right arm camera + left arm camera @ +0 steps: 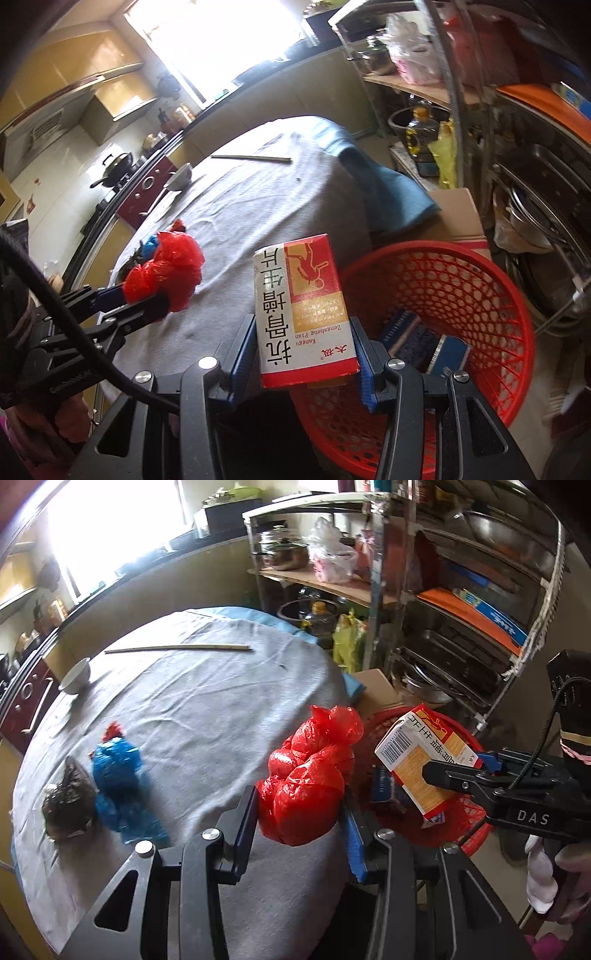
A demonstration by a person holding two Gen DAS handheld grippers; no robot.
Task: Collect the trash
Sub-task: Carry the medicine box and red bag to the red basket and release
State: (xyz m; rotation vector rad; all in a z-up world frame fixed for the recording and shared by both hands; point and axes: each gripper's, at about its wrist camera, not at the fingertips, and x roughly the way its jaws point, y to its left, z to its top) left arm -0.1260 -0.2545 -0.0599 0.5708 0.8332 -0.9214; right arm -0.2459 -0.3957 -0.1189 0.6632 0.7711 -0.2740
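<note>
Grey-clothed desk (207,701): left tongs (301,805) clamp the soft, crushable red bag (310,775); right tongs (306,354) clamp the light, stiff carton (303,310) by its sides, red basket (509,295) at 3 o'clock.

basket (436,280) right of table (258,206).

White bowl (75,675) and a thin stick, perhaps chopsticks (177,648), well apart on the grey tablecloth (207,701).
</note>
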